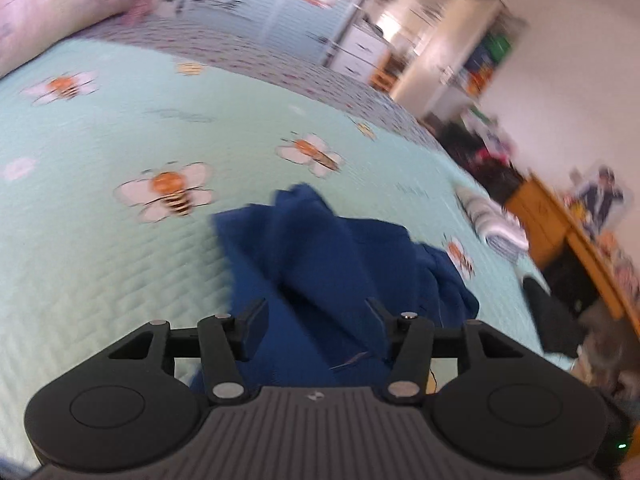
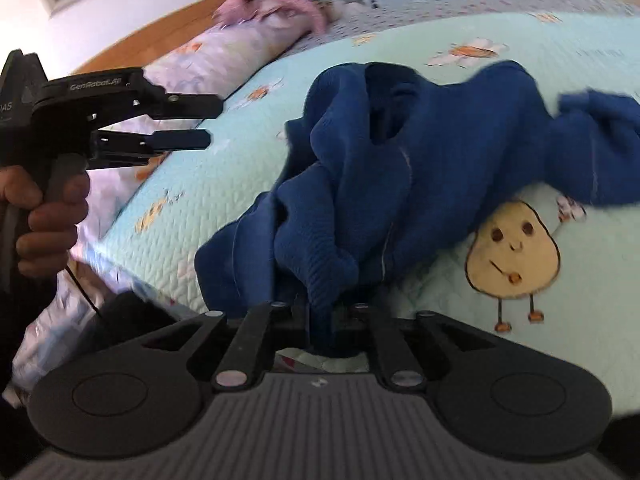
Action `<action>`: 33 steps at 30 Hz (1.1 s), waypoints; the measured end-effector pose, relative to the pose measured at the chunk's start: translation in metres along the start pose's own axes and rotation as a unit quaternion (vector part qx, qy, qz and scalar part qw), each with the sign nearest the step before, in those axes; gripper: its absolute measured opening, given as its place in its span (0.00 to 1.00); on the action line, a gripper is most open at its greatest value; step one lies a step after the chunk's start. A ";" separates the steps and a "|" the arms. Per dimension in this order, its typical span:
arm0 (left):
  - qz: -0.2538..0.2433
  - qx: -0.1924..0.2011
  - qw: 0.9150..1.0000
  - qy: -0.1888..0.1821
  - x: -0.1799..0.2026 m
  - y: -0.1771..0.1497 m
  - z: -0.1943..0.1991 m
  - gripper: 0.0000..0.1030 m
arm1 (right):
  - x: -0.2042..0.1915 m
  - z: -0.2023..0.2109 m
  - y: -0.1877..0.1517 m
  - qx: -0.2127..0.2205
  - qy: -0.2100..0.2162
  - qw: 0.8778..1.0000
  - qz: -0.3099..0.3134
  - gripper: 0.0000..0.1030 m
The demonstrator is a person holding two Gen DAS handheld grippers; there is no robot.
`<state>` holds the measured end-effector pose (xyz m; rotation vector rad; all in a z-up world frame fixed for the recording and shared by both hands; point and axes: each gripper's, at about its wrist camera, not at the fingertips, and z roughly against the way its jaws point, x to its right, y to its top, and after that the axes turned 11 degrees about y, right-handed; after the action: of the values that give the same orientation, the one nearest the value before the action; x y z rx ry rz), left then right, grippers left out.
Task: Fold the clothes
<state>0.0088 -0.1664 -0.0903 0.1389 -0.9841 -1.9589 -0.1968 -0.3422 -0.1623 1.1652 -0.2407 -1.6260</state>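
Observation:
A crumpled dark blue garment (image 2: 408, 168) lies on a pale green bedspread (image 2: 192, 208) printed with bees. My right gripper (image 2: 322, 320) is shut on a bunched fold of the blue garment at its near edge. In the left wrist view the same blue garment (image 1: 328, 264) lies in a heap just ahead of my left gripper (image 1: 316, 312), which is open with nothing between its fingers. The left gripper (image 2: 196, 124) also shows in the right wrist view, held in a hand (image 2: 44, 216) at the left, above the bed's edge and apart from the cloth.
A pink-and-white pillow (image 2: 240, 36) lies at the head of the bed by a wooden headboard (image 2: 168, 32). Folded pale clothes (image 1: 492, 220) sit near the bed's right edge. A wooden desk (image 1: 560, 220) and cluttered shelves (image 1: 484, 64) stand beyond it. A potato-face print (image 2: 512, 256) marks the bedspread.

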 end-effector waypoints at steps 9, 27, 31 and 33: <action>0.006 -0.169 0.982 0.085 0.024 0.031 -0.145 0.56 | 0.006 0.027 -0.001 0.062 0.008 0.997 -0.046 0.45; 0.035 -0.099 0.994 0.021 -0.018 -0.078 -0.020 0.19 | 0.039 0.042 0.047 0.154 -0.058 0.983 -0.079 0.64; 0.075 -0.105 0.992 0.013 -0.032 -0.090 -0.022 0.25 | 0.040 -0.017 0.068 0.098 -0.086 0.989 -0.076 0.68; 0.075 -0.103 0.992 0.016 -0.031 -0.091 -0.020 0.29 | 0.045 -0.050 0.072 0.064 -0.099 0.989 -0.089 0.68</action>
<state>-0.0258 -0.1304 -0.1742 -0.0204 -0.7448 -1.9005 -0.1104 -0.3897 -0.1644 1.1480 -0.3827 -1.9095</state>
